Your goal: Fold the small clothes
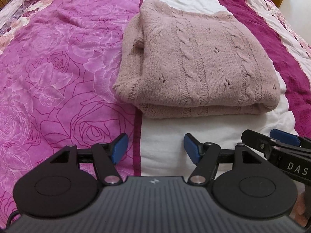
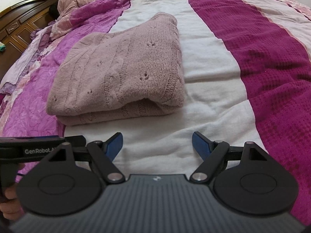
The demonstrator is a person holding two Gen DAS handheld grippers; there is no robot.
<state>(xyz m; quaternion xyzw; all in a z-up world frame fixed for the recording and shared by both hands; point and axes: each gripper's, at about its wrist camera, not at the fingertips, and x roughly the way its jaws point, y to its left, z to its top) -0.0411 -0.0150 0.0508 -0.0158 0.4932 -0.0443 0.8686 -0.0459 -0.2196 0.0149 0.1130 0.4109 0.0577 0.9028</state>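
The pink sweater [image 1: 196,66] is seen folded on the bed's white stripe [image 1: 175,136], just past both claws, with the left claw [image 1: 155,148] and right claw [image 2: 157,145] held apart, nothing gripped between the blue pads.

Your sweater [image 1: 196,62] at frame centre is dusty pink with a cable-knit pattern. Under it the bedspread [image 1: 58,77] shows a magenta band printed with outlined roses at left, a plain white stripe down the middle, and a deep crimson waffle-textured stripe at right. Both tools are black with blue pads [image 2: 114,147].
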